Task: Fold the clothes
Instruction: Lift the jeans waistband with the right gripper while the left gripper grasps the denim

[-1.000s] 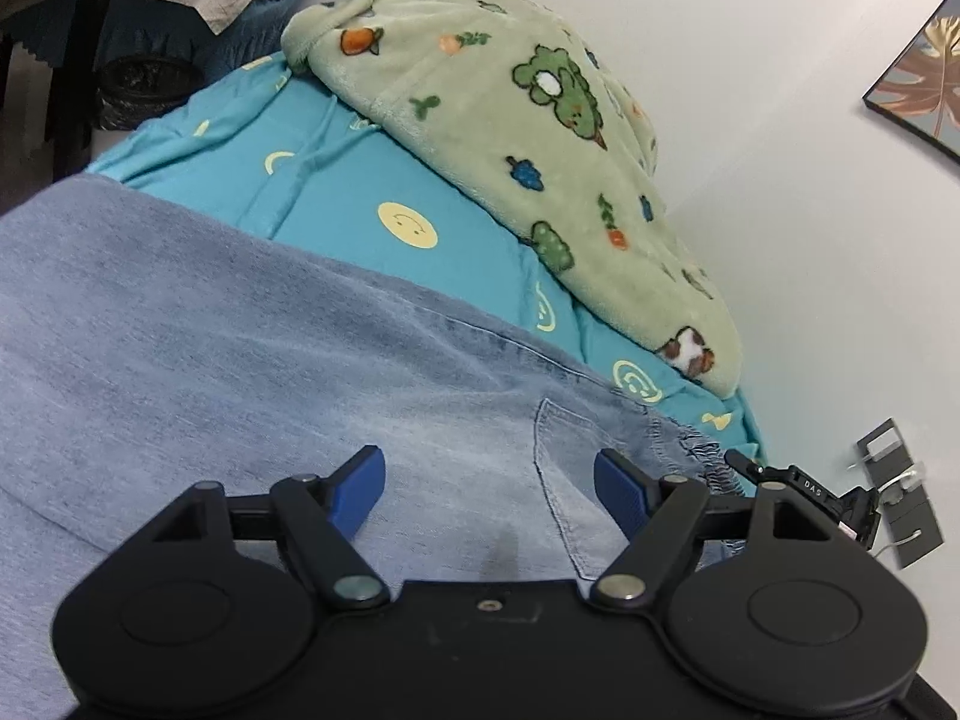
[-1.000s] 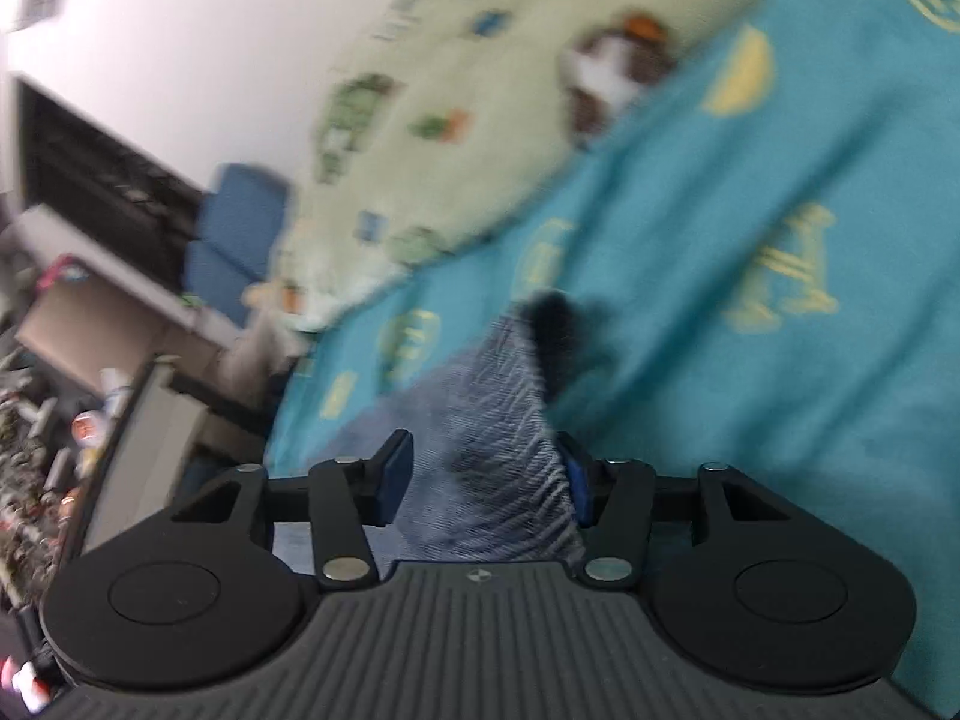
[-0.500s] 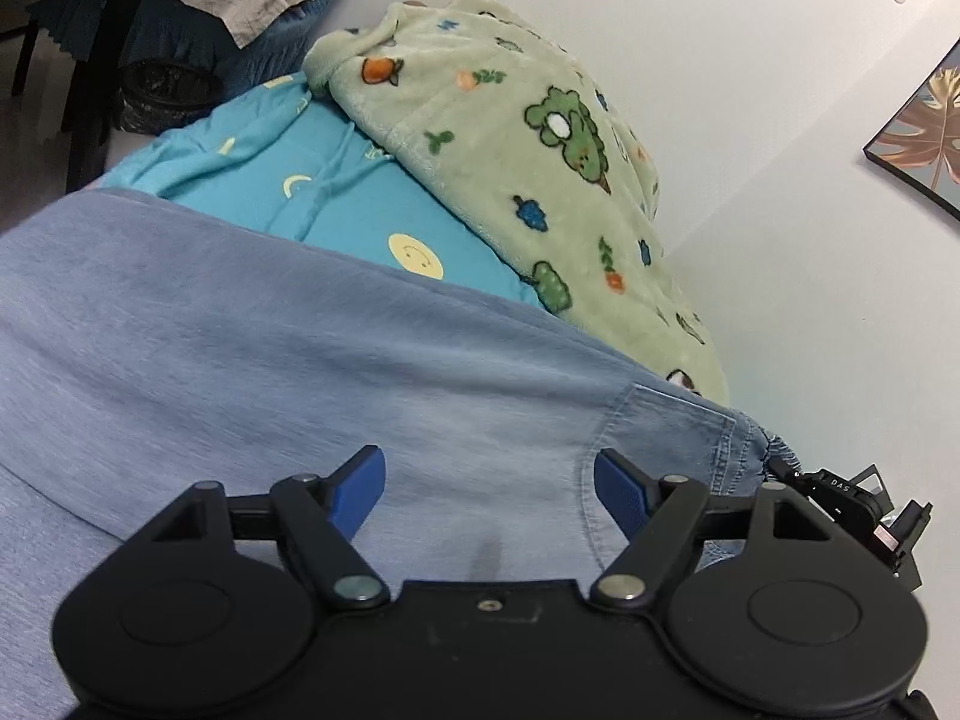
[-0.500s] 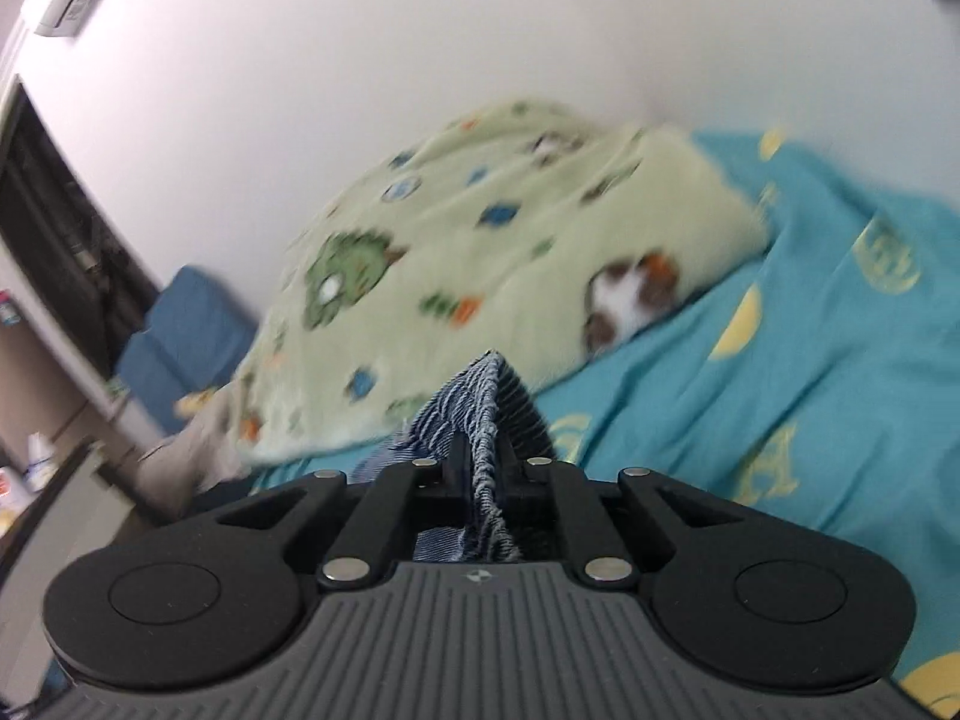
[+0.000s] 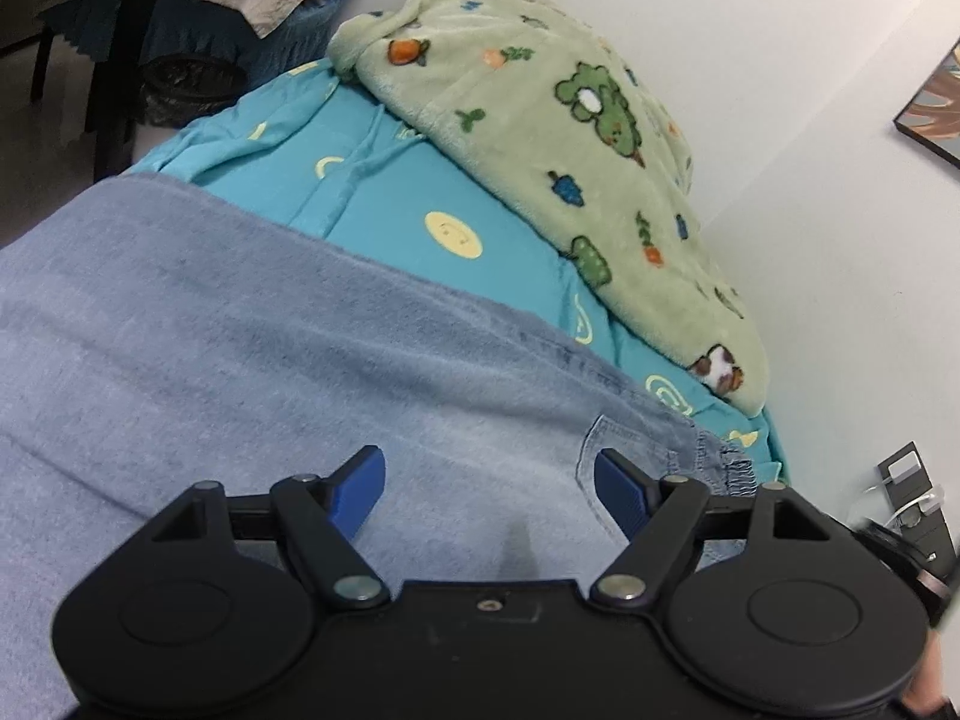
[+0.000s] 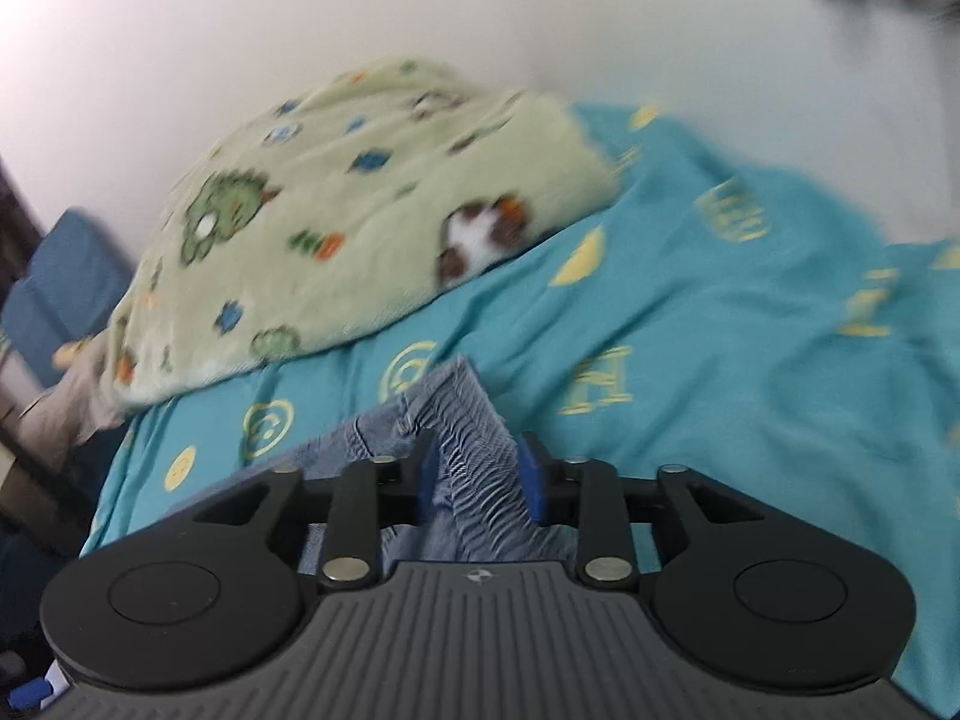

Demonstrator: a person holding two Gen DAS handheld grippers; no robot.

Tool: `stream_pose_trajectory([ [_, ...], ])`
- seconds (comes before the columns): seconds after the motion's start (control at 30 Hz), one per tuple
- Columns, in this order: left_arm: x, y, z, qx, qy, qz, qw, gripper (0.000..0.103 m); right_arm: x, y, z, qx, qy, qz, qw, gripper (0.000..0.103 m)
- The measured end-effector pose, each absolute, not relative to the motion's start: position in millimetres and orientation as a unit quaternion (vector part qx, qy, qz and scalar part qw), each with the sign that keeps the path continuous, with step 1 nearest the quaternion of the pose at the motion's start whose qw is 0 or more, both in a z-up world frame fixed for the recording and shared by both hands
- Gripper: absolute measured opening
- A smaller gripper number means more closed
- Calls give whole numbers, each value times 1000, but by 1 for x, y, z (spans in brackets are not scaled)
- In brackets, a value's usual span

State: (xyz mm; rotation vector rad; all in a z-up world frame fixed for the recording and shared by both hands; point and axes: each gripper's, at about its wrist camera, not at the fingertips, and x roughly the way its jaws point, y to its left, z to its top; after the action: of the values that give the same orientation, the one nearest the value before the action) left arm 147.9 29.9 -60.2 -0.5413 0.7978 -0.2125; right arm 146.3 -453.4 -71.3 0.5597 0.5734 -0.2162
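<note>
Light blue jeans (image 5: pixel 240 360) lie spread over a turquoise bed sheet (image 5: pixel 408 192), with a back pocket (image 5: pixel 636 450) and the gathered waistband (image 5: pixel 729 462) at the right. My left gripper (image 5: pixel 489 480) hovers just over the denim, open, with nothing between its blue pads (image 5: pixel 360 489). In the right wrist view the bunched waistband (image 6: pixel 474 450) stands up between the pads of my right gripper (image 6: pixel 477 474). The jaws are opening, and the cloth still fills the gap and touches both pads (image 6: pixel 531 477).
A green fleece blanket (image 5: pixel 570 168) with printed animals is heaped along the white wall (image 5: pixel 810 120). Beyond the bed's far end stand a dark chair frame (image 5: pixel 126 42) and a blue-covered seat (image 6: pixel 66 276). A framed picture (image 5: pixel 936 120) hangs at the right.
The right gripper closed tightly on the waistband, lifted it off the sheet and tilted up; its pads now stand wider apart again. The left gripper has barely moved.
</note>
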Motion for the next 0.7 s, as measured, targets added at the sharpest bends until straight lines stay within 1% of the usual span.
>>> stream_pose_trajectory([
  [0.03, 147, 32, -61, -263, 386, -101, 878, 74, 129, -451, -64, 274, 271, -135, 913, 36],
  [0.1, 145, 35, -63, -270, 390, -101, 875, 74, 94, -447, -55, 283, 262, -204, 900, 46],
  [0.13, 143, 37, -63, -272, 391, -101, 873, 74, 79, -445, -55, 294, 264, -224, 891, 47],
  [0.2, 140, 41, -62, -278, 393, -98, 871, 74, 54, -442, -65, 336, 282, -239, 866, 59],
  [0.37, 125, 71, -45, -321, 384, -70, 863, 74, 33, -440, -102, 451, 328, -233, 797, 67],
  [0.5, 110, 132, -10, -397, 370, -51, 838, 74, 44, -441, -120, 471, 360, -225, 773, 67],
  [0.57, 97, 171, 13, -437, 349, -42, 828, 74, 49, -438, -126, 460, 376, -230, 771, 68],
  [0.63, 77, 212, 36, -450, 327, -21, 831, 74, 51, -436, -127, 445, 385, -237, 773, 66],
  [0.67, 67, 231, 47, -452, 316, -8, 834, 75, 51, -436, -127, 442, 386, -240, 774, 62],
  [0.7, 56, 250, 57, -453, 307, 5, 837, 76, 51, -436, -127, 439, 385, -242, 775, 53],
])
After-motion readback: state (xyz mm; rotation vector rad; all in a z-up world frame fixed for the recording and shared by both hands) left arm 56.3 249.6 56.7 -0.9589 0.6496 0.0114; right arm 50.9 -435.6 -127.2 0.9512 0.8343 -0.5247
